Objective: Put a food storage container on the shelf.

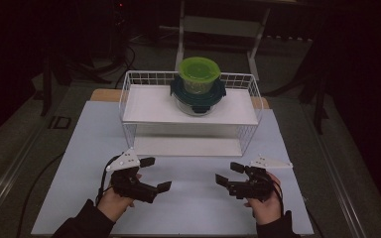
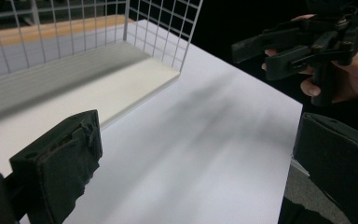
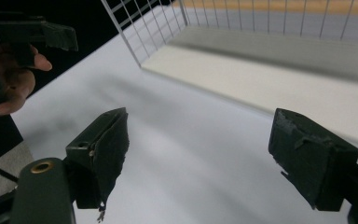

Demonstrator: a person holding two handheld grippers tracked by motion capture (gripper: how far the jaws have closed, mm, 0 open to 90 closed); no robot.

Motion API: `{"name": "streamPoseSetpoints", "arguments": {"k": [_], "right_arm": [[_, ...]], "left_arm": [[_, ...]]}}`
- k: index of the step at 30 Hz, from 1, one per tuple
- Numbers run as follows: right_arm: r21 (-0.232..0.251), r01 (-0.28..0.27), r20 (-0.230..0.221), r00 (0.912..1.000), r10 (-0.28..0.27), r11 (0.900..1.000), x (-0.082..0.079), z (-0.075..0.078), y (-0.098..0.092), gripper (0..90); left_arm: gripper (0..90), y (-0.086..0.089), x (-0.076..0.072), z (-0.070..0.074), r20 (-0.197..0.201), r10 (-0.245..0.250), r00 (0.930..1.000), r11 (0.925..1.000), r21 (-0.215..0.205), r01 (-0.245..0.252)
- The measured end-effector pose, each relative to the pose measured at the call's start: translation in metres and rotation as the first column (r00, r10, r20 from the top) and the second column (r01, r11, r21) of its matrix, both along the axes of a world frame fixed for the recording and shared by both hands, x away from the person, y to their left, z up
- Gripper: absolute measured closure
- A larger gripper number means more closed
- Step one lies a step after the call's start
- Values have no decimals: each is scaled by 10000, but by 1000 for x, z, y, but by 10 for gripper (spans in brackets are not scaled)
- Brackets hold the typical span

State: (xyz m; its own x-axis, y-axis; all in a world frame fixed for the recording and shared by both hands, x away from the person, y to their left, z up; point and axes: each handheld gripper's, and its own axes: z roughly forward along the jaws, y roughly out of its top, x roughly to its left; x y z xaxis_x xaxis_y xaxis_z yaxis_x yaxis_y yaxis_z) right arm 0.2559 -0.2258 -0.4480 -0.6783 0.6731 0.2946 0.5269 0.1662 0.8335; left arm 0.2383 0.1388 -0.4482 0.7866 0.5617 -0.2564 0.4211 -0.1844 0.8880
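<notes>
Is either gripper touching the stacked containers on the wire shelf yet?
Apart. The high view shows the left gripper and right gripper over the table, open, well short of the stacked containers.

Looks like a lab to me: dark room, white mat [image 1: 188,198] taped on a bench, cables [image 1: 124,59] on the floor, metal stand [image 1: 218,25] behind, 1 wire rack [image 1: 188,106].

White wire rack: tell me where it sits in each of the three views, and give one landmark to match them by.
High view: the wire rack stands at centre, beyond both grippers, with stacked containers on its top shelf.
Left gripper view: upper left, its lower shelf and mesh end wall.
Right gripper view: upper right, the same shelf and mesh.
Shared landmark: the lower shelf's front edge on the white table.
</notes>
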Motion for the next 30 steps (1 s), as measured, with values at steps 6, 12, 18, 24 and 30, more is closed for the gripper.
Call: {"name": "streamPoseSetpoints", "arguments": {"k": [6,12,18,24,30], "right_arm": [[-60,-8,-153,9999,7,10000,-10,-13,-4,196],[-90,76,-222,9997,-78,9999,-19,-22,-11,195],[-133,394,-236,9989,-397,9991,-25,-29,-22,193],[-177,657,-303,9973,-662,9977,-31,-36,-33,191],[-409,1079,-138,9940,-1086,9933,-35,-43,-47,191]], "left_arm": [[7,7,-8,-18,-180,-8,9998,9998,174,11],[7,12,-17,-34,-307,-31,9995,9996,289,40],[7,16,-23,-41,-286,-34,9996,9995,327,44],[7,19,-27,-49,-249,20,9997,9988,489,-8],[8,24,-30,-54,-78,16,10000,9987,504,-12]]}}
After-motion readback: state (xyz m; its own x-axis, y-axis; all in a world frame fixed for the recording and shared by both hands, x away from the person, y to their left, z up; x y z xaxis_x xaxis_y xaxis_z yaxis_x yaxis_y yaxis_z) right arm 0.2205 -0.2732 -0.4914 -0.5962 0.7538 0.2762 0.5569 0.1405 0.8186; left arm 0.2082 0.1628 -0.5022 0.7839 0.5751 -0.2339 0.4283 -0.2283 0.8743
